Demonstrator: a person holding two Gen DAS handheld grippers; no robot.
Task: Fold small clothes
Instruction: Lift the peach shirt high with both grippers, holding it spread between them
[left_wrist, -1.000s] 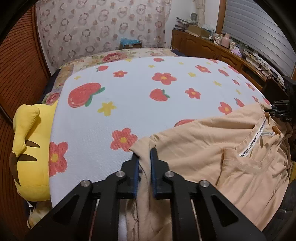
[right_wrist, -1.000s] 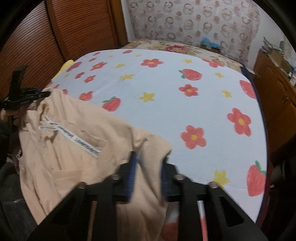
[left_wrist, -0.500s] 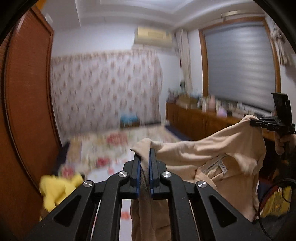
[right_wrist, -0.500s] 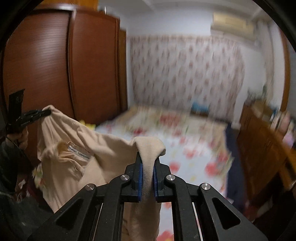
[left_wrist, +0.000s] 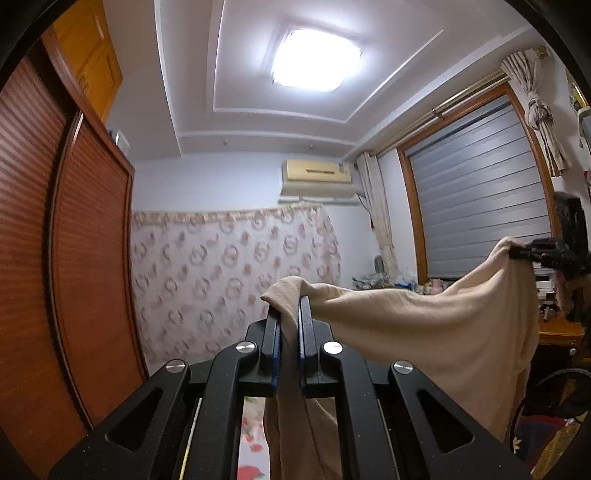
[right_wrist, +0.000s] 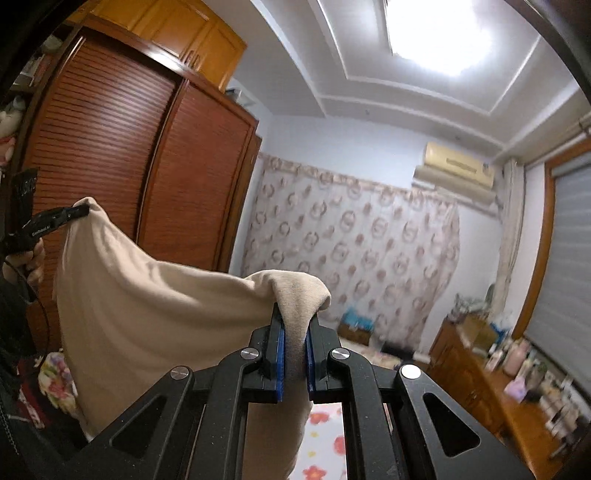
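Tongs left (left_wrist: 289, 314) and right (right_wrist: 294, 325) each pinch soft beige knit shirt (left_wrist: 424, 325), draped sagging between them.

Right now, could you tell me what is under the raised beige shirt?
Under the beige shirt, only slivers of the flowered bedsheet show beside the right gripper; the rest is covered.

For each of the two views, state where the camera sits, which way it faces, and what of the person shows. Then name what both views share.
Left wrist: sits behind the left tool, tilted up toward the ceiling light and window blind; the right tool shows far right.
Right wrist: sits behind the right tool, tilted up toward the wardrobe and curtain; the left tool and the person's hand show far left.
Shared: the beige shirt, held up between both tools, and the air conditioner.
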